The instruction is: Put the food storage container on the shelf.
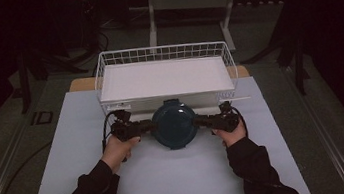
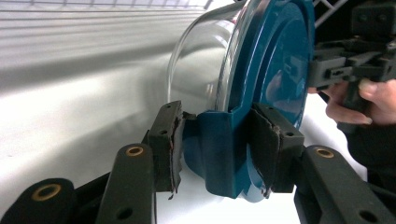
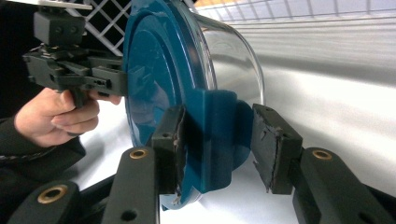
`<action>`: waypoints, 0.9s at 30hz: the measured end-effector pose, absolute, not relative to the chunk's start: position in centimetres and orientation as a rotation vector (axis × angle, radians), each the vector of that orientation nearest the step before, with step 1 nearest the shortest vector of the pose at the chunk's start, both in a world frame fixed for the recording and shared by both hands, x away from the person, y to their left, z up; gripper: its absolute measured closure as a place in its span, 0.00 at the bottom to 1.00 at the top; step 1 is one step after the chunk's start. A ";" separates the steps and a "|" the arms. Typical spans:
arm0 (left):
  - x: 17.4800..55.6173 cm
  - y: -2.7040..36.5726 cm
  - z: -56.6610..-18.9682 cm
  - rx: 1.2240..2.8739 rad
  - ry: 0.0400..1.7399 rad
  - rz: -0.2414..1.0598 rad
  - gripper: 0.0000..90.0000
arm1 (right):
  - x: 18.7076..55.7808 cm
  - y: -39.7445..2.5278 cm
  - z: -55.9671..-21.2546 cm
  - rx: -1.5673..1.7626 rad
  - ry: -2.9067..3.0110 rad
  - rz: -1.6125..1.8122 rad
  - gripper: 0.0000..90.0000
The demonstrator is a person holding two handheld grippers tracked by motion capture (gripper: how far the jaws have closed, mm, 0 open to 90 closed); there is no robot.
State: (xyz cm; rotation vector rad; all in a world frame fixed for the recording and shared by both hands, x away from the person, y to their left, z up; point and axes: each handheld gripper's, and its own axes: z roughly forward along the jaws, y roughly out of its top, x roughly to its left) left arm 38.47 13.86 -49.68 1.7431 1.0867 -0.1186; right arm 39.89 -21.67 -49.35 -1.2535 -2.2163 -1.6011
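Here I see a white table [image 1: 160,179] running across my high view, with a white wire basket [image 1: 164,52] at its far edge and a flat white board [image 1: 162,78] lying inside it. Just in front of the basket, between my two grippers, sits a round glass container [image 1: 175,124] with a dark teal lid [image 2: 275,60]; it is near the basket's front wall, though I cannot tell whether they touch.

My left gripper [image 1: 136,128] comes in from the left side of the container. In the left gripper view its jaws press on both faces of the lid's teal side clip [image 2: 219,149], pads [image 2: 168,144] flat against it.

My right gripper [image 1: 208,120] comes in from the opposite side. In the right gripper view one pad [image 3: 170,149] touches the clip [image 3: 212,140] on that side, while the other pad [image 3: 273,144] stands just off it, so those jaws are narrowly parted around the clip without clamping.
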 end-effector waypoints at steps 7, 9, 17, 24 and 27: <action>39.3 13.9 -50.1 1.749 1.085 -0.093 0.61 | 40.6 -21.6 -50.1 -1.286 -2.206 -1.609 0.63; 39.3 14.0 -50.1 1.745 1.084 -0.090 0.61 | 40.7 -21.6 -50.1 -1.290 -2.202 -1.614 0.63; 39.5 13.9 -50.9 1.691 1.062 -0.057 0.60 | 40.7 -21.7 -50.6 -1.327 -2.182 -1.606 0.59; 39.6 14.1 -51.6 1.671 1.071 0.015 0.46 | 40.6 -21.3 -50.5 -1.340 -2.270 -1.638 0.52; 39.7 14.1 -51.6 1.681 1.071 0.045 0.39 | 40.7 -21.2 -50.4 -1.365 -2.296 -1.642 0.47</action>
